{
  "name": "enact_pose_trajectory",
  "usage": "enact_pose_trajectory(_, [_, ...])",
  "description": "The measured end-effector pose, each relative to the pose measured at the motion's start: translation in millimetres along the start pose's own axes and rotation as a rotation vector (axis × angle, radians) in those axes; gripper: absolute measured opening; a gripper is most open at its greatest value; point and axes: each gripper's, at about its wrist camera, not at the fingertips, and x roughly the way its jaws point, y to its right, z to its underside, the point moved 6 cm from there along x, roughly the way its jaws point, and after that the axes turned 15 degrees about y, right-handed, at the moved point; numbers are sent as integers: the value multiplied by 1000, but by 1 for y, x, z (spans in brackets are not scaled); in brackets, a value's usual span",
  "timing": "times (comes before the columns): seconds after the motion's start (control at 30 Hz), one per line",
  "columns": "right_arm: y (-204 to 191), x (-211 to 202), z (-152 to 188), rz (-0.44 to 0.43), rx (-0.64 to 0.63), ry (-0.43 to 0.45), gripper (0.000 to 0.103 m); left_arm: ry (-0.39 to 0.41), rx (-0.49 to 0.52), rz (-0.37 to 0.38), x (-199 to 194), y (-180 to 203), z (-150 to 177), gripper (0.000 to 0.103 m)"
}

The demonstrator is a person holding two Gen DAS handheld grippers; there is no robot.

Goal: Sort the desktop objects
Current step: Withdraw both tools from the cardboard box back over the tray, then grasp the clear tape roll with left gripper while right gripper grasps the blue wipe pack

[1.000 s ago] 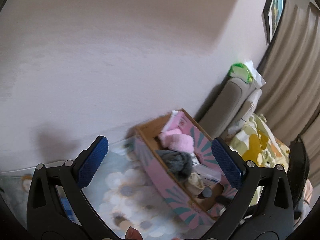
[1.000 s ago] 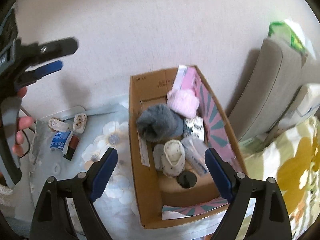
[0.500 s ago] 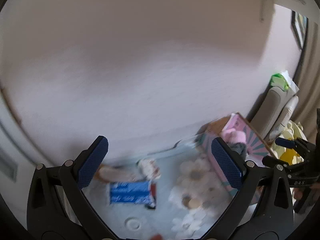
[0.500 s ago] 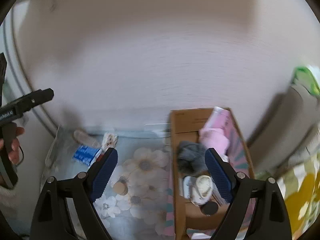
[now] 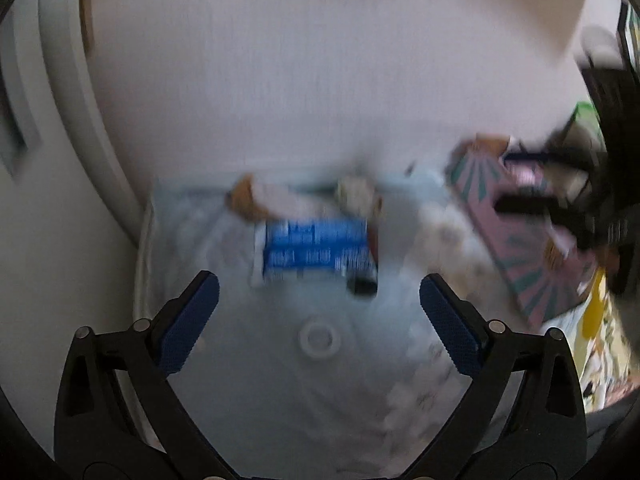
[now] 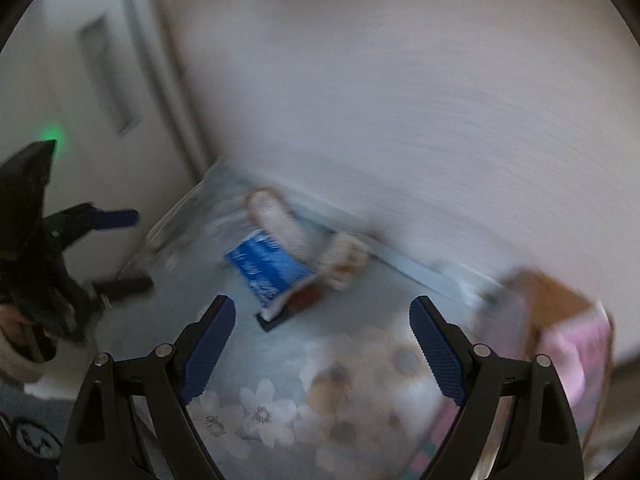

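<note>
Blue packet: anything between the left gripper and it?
Nothing visible. The left gripper is open, the blue packet just ahead on bare mat. Two pale items lie behind it, near the wall. Frames are blurred.

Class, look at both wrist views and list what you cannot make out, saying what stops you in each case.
1. Printing on the blue packet: unreadable in both views, motion blur.
2. Contents of the cardboard box: smeared in the right wrist view and cut off by the frame edge; in the left wrist view the right tongs cross it.
3. The two pale items beside the packet: too blurred to identify.
4. Floral mat: partly hidden by the tongs.
</note>
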Motion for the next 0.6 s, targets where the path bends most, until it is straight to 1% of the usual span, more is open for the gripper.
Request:
enact_pose_trajectory(0.03, [-7,19,-1,-38,-53,-21,87,-15,-5,4,7,1,14,95])
enact_pose_trajectory(0.1, [-14,47,1,-90,-105,-56,87,-27,-20,10,20,1,33,88])
enact_pose_trajectory(0.13, [-20,66,4,-125,-142,-82,87,-28,-24,13,30,1,45,87])
enact_pose_trajectory(0.2, [-26,87,11,-160,-182,-109,87,-28,-18,12,43,5,56,84])
enact_pose_trajectory(0.27, [-30,112,23,-206,-191,-155,87,-21,-9,16,52,6,67,80])
enact_pose_trajectory(0.33, [-31,127,30,-226,-195,-186,87,-14,-1,22,55,6,75,78])
enact_pose_trajectory(0.43, [-37,144,42,-239,-235,-225,86,-22,16,25,61,8,86,71])
enact_pose_trajectory(0.5, [-40,149,46,-241,-252,-239,81,-30,32,32,64,10,91,62])
enact_pose_trajectory(0.53, [-41,153,48,-244,-258,-245,80,-31,42,39,65,12,93,59])
enact_pose_trajectory(0.57, [-41,155,49,-247,-260,-248,75,-28,58,36,65,14,93,57])
enact_pose_trajectory(0.6, [-42,157,50,-253,-265,-253,68,-20,74,38,65,15,93,53])
